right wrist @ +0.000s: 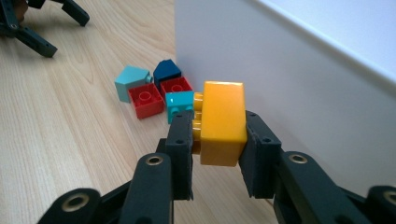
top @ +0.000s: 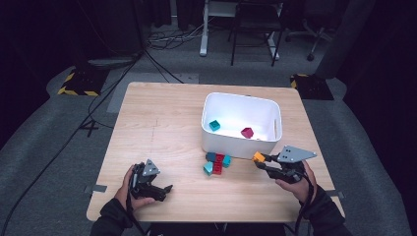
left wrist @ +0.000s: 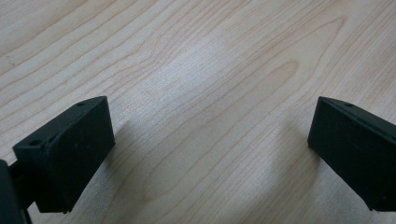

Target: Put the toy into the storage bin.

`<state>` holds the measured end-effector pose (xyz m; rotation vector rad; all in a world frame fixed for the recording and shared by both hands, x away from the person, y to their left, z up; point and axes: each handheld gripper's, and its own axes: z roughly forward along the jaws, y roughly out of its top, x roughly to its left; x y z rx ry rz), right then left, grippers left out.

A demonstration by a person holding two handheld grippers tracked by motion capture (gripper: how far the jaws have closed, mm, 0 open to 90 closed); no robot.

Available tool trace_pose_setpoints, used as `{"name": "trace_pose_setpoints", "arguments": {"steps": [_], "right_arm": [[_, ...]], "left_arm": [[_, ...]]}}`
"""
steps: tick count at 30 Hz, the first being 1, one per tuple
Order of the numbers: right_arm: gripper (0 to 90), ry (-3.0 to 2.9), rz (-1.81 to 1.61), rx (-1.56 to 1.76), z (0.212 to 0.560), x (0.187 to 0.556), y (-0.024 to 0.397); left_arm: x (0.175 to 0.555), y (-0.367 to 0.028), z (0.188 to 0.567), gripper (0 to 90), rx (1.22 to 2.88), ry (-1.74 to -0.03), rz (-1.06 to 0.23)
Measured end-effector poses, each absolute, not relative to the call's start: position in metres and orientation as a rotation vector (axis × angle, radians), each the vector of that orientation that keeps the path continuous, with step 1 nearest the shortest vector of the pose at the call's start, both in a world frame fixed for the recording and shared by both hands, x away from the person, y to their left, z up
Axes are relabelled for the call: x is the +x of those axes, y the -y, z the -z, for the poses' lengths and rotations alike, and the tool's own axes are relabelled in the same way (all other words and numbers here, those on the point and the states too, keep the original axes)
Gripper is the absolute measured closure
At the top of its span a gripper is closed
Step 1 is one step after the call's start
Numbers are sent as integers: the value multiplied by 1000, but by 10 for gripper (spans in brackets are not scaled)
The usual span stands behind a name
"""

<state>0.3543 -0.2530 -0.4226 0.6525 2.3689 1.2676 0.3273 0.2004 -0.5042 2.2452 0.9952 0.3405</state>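
Hemming right gripper (right wrist: 218,133) and orange brick (right wrist: 223,122): bin wall (right wrist: 299,93), loose bricks (right wrist: 154,91).

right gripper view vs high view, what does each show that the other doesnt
The right gripper view alone shows the studs on the side of the orange block and the jaw pads pressed on its two faces. The high view alone shows inside the white bin, where a teal block and a magenta block lie, plus the whole table and both hands. Both show the right gripper shut on the orange block beside the bin's wall, the block cluster near it, and the left gripper.
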Motion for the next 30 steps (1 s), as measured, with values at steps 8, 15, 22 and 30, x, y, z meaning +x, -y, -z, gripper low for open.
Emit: {"name": "trace_pose_setpoints", "arguments": {"steps": [8,15,22,30], "right_arm": [[682,-2336,-1277,650,406,355,257],[681,-2316,-1274,639,392,355,258],[682,-2291,-1277,624,377,359,259],[681,-2266,-1273,614,360,362,257]], "left_arm": [[327,-200,504,7,2245,-995,-339],[327,-200,504,7,2242,-996,-340],[327,-200,504,6,2245,-994,-343],[327,-200,504,6,2243,-995,-344]]}}
